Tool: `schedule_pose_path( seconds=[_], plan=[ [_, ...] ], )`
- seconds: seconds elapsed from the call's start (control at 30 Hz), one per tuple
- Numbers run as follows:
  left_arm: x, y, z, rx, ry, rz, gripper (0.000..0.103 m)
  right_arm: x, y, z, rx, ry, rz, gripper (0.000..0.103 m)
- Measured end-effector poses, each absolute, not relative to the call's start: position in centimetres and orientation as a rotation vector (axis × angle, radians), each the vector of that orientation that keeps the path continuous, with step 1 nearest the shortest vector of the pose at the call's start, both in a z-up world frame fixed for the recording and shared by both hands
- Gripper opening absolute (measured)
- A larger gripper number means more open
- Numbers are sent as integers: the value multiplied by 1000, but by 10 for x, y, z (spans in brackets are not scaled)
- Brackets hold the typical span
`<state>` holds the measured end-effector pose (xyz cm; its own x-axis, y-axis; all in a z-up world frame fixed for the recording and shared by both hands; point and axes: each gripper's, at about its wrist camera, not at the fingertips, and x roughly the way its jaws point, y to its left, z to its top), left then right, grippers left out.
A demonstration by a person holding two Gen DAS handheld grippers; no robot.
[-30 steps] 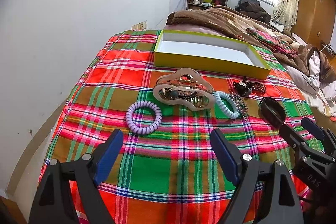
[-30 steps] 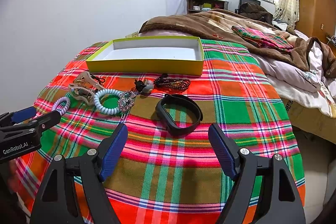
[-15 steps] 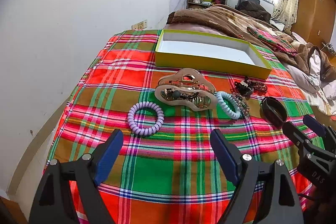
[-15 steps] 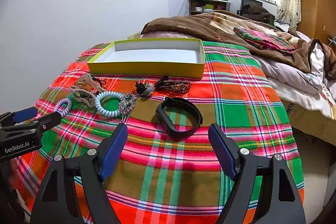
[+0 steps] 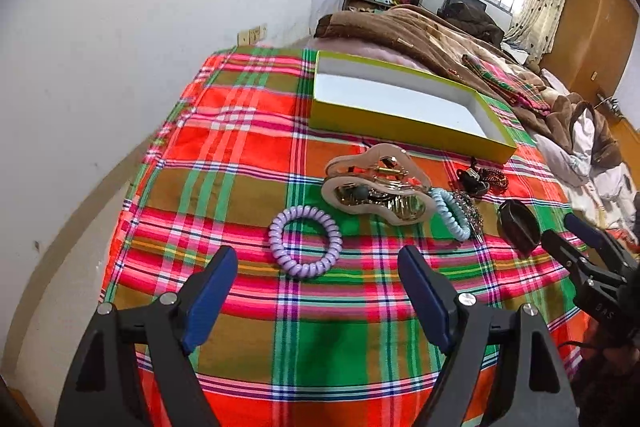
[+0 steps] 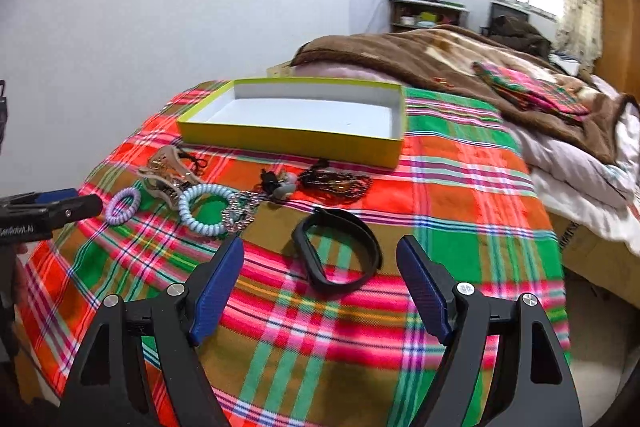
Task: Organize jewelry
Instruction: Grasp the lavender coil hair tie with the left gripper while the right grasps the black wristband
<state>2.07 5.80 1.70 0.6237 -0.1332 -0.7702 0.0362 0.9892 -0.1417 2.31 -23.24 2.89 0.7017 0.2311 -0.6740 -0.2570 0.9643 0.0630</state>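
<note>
Currently both grippers hover over the plaid blanket (image 5: 240, 155), jaws spread wide, nothing held.

Left gripper (image 5: 318, 293): purple coil hair tie (image 5: 305, 241) lies just ahead, between the finger lines. Right gripper (image 6: 320, 285): black wristband (image 6: 337, 254) sits between its fingertips, untouched. Hair claw clip (image 5: 376, 185), blue coil tie (image 6: 205, 209) and dark bead string (image 6: 340, 183) lie near the empty yellow box (image 6: 288, 139). Sparkly piece beside the blue tie is too blurred to identify.
</note>
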Motion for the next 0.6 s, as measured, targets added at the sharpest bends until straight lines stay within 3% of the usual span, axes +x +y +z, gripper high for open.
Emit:
schedule_pose_path(
  seconds=[0.03,0.17,0.33,0.6],
  plan=[
    [22,60,15,-114,904,-92,84,26,-232,28,-36,758,283,70],
    [26,67,9,-134,923,-106,82,35,-226,23,-75,781,320,66],
    [36,72,5,-157,941,-85,76,45,-222,14,-103,817,336,46],
    [51,77,-10,-104,1000,8,55,55,-217,5,-140,864,319,38]
  ],
)
